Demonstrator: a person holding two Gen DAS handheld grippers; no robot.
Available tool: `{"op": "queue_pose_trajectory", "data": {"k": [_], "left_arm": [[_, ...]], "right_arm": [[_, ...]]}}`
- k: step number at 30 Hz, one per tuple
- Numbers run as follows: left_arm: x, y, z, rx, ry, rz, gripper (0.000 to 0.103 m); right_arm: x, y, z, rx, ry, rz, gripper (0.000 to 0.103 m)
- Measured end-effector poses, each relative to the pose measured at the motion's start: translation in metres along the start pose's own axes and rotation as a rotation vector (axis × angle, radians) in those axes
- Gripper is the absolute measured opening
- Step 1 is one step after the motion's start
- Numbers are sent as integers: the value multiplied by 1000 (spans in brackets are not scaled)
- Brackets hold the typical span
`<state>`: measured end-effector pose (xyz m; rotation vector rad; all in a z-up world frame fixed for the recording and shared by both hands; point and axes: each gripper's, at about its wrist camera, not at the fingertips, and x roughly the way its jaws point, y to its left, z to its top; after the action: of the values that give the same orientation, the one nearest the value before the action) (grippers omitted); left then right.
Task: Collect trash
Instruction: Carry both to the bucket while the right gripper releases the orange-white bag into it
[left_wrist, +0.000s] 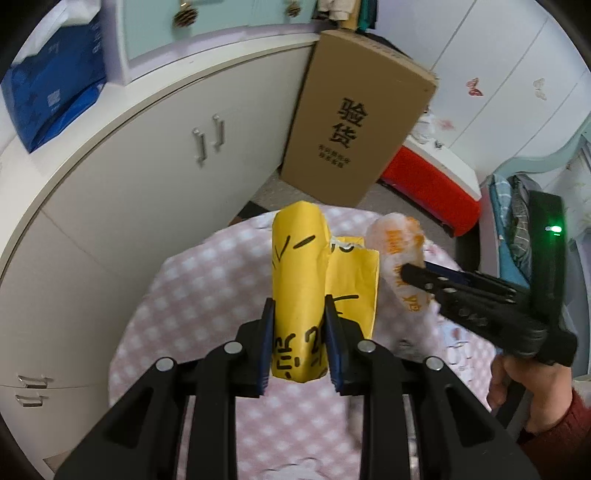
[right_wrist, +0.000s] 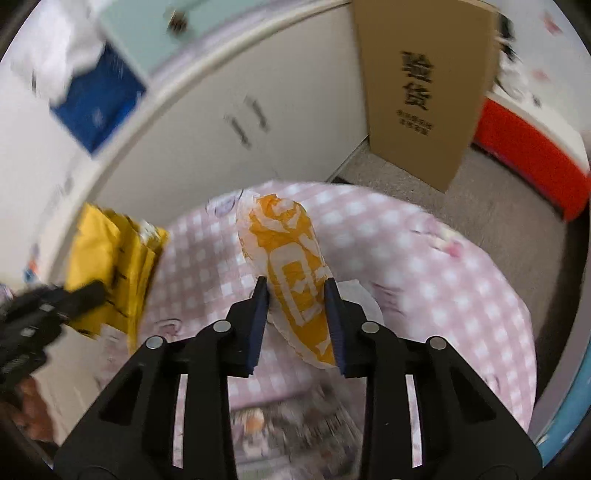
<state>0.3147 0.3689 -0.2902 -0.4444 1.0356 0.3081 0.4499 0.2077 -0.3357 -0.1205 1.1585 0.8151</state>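
Over pink cloth (left_wrist: 192, 295): yellow paper bag (left_wrist: 299, 280), crumpled.

Round table under a pink checked cloth (left_wrist: 192, 295), grey carpet floor (right_wrist: 498, 206) bearing an upright cardboard box (left_wrist: 354, 122)

The tall brown cardboard box (left_wrist: 354, 118) has two big black Chinese signs on its side, 验货, one above the other. Under them are two short rows of small black signs, too tiny to read. The yellow paper bag (left_wrist: 299, 291) has black hand-drawn marks and signs on it, but they are folded over and cannot be read. The white and orange plastic bag (right_wrist: 295, 273) has big white signs on orange, crumpled and not readable. The blue box (left_wrist: 59, 92) has a small white code square, too blurry to read.
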Motion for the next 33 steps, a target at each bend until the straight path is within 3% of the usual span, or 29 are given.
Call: {"op": "queue_pose_trajectory", "data": {"k": [7, 16, 19, 25, 30, 33], "left_arm": [[-25, -105, -7, 96, -38, -69, 24], [-36, -285, -52, 260, -13, -204, 24], [-36, -336, -73, 298, 10, -264, 24], [-27, -419, -114, 381, 72, -317, 24], [-21, -454, -135, 436, 95, -311, 24], [-17, -467, -139, 458, 102, -295, 24]], "right_arm": [[-112, -74, -49, 168, -129, 61, 30], [-246, -187, -127, 348, -261, -18, 30], [-282, -226, -168, 428, -293, -51, 30], [-327, -281, -238, 554, -313, -88, 30], [-338, -309, -268, 611, -316, -89, 32], [-338, -320, -276, 629, -320, -89, 40]]}}
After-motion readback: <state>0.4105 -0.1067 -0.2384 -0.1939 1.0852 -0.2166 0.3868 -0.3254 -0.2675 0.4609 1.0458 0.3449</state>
